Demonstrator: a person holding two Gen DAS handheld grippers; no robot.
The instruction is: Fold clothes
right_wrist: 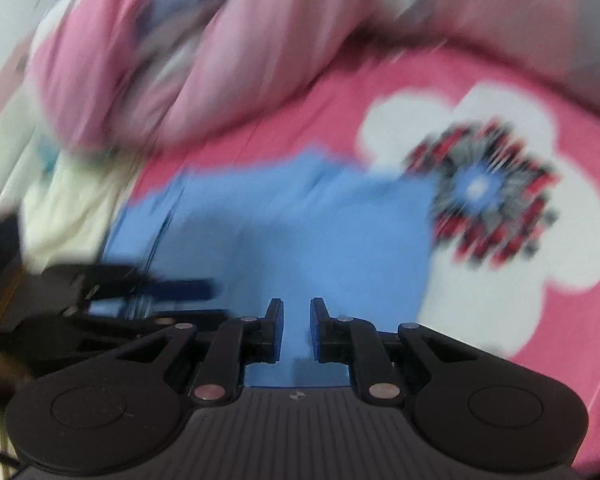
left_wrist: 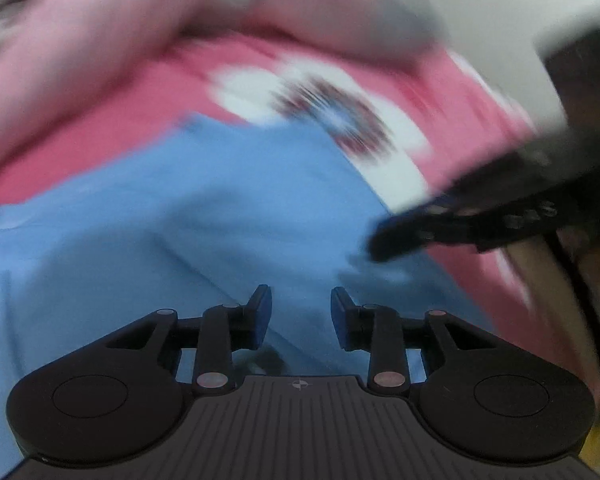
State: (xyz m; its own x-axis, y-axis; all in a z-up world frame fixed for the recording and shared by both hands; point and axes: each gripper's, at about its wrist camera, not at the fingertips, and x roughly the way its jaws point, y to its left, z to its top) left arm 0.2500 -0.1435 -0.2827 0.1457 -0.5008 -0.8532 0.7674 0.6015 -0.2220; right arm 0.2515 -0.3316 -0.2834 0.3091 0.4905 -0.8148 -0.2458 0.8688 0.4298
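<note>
- Left wrist view: our left gripper (left_wrist: 300,316) hangs spread over the blue cloth (left_wrist: 180,232), pinching nothing.
- Our right gripper (right_wrist: 296,330) has a small gap, empty too.
- The cloth lies on the pink bed cover (right_wrist: 300,112), near its flower print (right_wrist: 488,192).
- We think we need an edge to grab next.

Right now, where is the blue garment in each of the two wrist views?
Left wrist view: the blue garment fills the centre and lower left.
Right wrist view: the blue garment lies in the centre, above the gripper.
Shared landmark: the white flower print on the pink sheet.
</note>
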